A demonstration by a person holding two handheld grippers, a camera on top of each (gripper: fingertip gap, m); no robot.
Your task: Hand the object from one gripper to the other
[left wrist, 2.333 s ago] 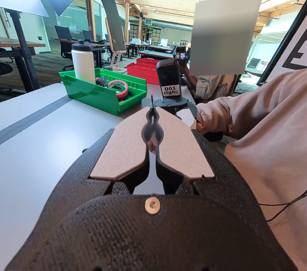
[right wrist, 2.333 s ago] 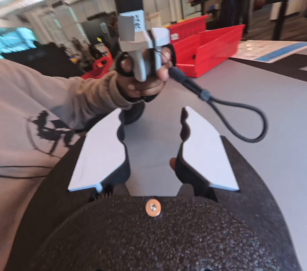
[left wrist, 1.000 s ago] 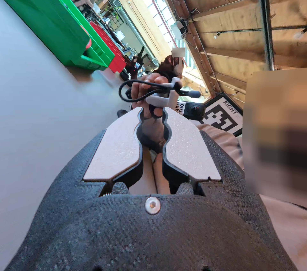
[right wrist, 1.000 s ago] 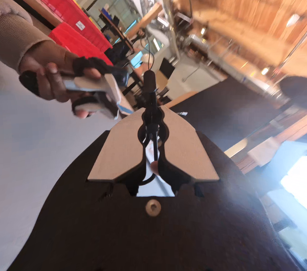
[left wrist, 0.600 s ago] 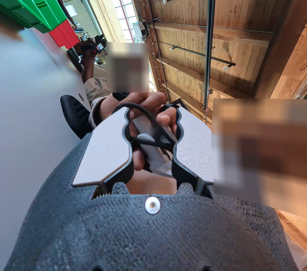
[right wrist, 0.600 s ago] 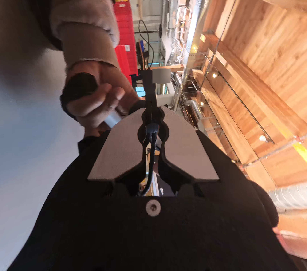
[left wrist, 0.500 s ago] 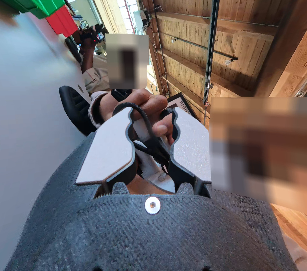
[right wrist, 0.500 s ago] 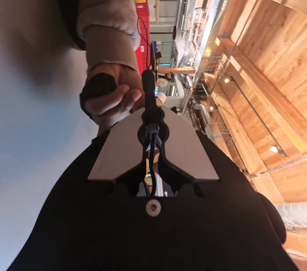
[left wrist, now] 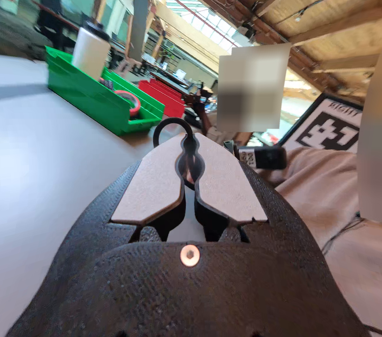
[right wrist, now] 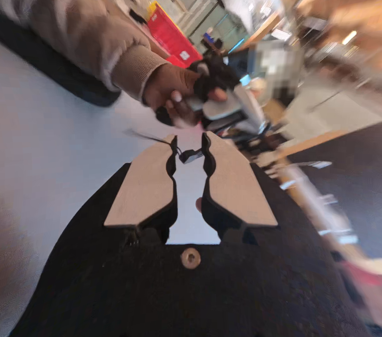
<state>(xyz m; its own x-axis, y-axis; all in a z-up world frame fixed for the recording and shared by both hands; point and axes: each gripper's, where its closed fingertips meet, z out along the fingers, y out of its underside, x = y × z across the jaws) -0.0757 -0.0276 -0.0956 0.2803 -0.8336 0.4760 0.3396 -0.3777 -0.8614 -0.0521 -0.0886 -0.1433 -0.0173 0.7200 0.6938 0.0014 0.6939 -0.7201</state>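
With the left gripper (left wrist: pixel 189 140) clamped on the black cord (left wrist: pixel 170 128) at frame centre, the right gripper (right wrist: pixel 188 142), jaws apart, should back away straight to avoid snagging it.

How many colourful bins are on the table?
2 that I can make out: a green bin on the left holding a white bottle and red tape, and a red bin behind it. More may be hidden.
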